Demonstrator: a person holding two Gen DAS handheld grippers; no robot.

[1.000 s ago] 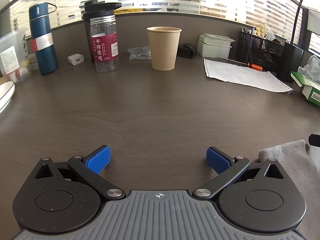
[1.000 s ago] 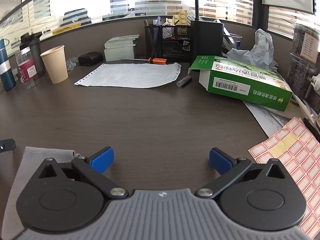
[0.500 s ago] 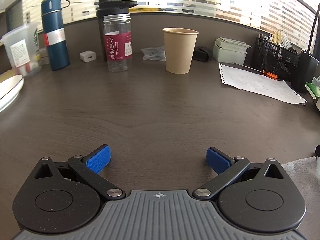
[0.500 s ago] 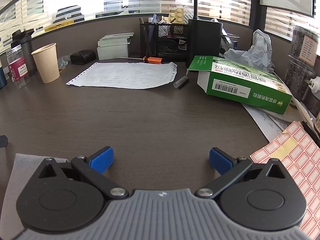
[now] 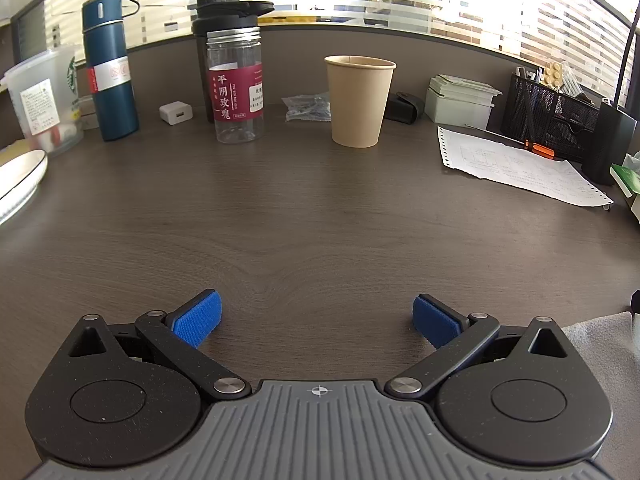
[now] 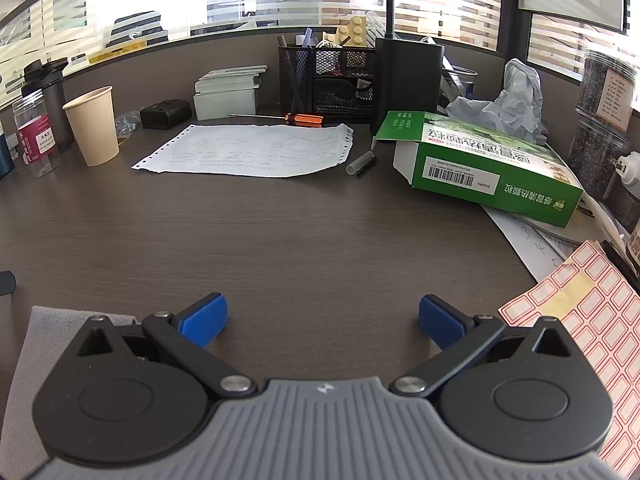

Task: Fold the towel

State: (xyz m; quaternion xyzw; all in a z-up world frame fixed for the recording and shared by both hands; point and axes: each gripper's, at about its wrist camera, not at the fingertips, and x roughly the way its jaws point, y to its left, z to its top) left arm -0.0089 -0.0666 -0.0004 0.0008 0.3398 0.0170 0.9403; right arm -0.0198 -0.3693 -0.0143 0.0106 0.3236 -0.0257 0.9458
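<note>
Two hand-held grippers, left gripper point(image 5: 316, 314) and right gripper point(image 6: 323, 318), hover with blue-padded jaws spread wide and empty over a dark wood-grain desk point(image 6: 320, 240), the soft grey cloth towel point(image 6: 40, 344) lying between them ungrasped, so each likely must reach inward for an edge.

Your right gripper point(image 6: 323, 318) stands wide open over bare dark desk point(image 6: 304, 232), holding nothing. The grey towel point(image 6: 38, 344) lies flat at lower left, partly under the gripper's left finger.

Two low wrist views facing forward over desk point(image 5: 320, 208), sharing paper cup point(image 5: 359, 101)
</note>
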